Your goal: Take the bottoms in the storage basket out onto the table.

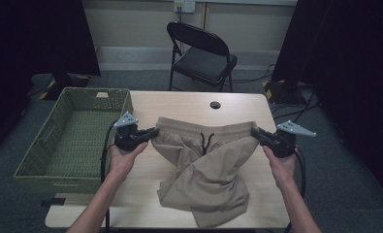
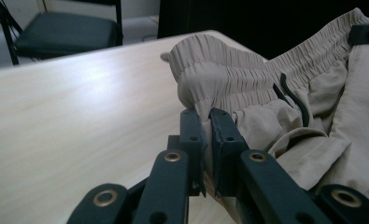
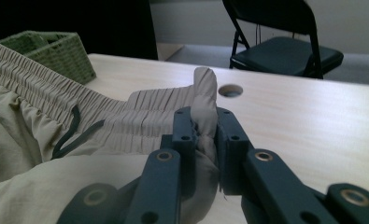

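A pair of beige shorts [image 1: 206,167] with an elastic waistband and a dark drawstring [image 1: 206,141] hangs between my two grippers over the wooden table [image 1: 179,104]. My left gripper [image 1: 155,131] is shut on the waistband's left end, and its jaws pinch the gathered cloth [image 2: 205,88] in the left gripper view. My right gripper [image 1: 253,131] is shut on the waistband's right end, with a fold of cloth [image 3: 205,100] squeezed between its jaws. The waistband is stretched and lifted off the table, while the crumpled legs rest near the front edge.
A green woven basket [image 1: 58,121] stands at the table's left side, also seen as a basket [image 3: 56,51] in the right gripper view. A black folding chair [image 1: 201,53] stands behind the table. A round cable hole [image 1: 215,105] sits near the far edge.
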Available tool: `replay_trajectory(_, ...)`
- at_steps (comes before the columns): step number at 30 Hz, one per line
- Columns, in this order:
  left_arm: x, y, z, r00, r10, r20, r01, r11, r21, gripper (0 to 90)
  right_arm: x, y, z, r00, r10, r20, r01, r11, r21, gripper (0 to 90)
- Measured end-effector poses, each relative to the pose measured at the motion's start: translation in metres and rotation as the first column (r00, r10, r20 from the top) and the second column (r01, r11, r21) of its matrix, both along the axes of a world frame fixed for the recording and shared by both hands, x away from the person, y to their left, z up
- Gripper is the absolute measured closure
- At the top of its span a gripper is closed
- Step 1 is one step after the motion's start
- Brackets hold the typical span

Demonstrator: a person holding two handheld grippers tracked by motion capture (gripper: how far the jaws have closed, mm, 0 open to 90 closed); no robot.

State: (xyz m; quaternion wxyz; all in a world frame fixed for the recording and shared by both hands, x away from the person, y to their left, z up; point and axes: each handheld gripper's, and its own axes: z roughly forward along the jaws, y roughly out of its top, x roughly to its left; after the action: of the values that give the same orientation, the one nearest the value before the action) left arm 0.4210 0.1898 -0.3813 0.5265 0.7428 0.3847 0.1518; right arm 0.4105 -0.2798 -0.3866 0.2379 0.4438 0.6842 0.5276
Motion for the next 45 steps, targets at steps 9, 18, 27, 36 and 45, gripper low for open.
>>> replay_trajectory(9,-0.003,0.005,0.029,0.9976,-0.006,0.069,0.006,0.9999,-0.011,84.9,0.0,-0.003,0.035,0.997,-0.01,0.076,0.007,0.999,0.042,80.2)
replay_trajectory(18,-0.007,0.012,0.063,0.989,0.004,0.148,0.003,0.9989,-0.047,85.0,-0.002,0.001,0.065,0.9898,-0.005,0.142,-0.003,0.999,0.054,80.2)
replay_trajectory(27,-0.009,0.019,0.085,0.9815,0.017,0.19,-0.001,0.9967,-0.081,85.0,-0.002,0.007,0.093,0.9811,0.008,0.193,-0.018,0.999,0.05,80.2)
replay_trajectory(36,-0.014,0.022,0.114,0.9685,0.028,0.247,-0.007,0.9961,-0.088,85.1,-0.004,0.013,0.121,0.9679,0.015,0.251,-0.027,0.999,0.044,80.2)
replay_trajectory(45,-0.019,0.026,0.135,0.959,0.017,0.283,0.011,0.9952,-0.097,85.2,-0.005,0.014,0.14,0.9595,0.009,0.282,-0.023,0.999,0.046,80.2)
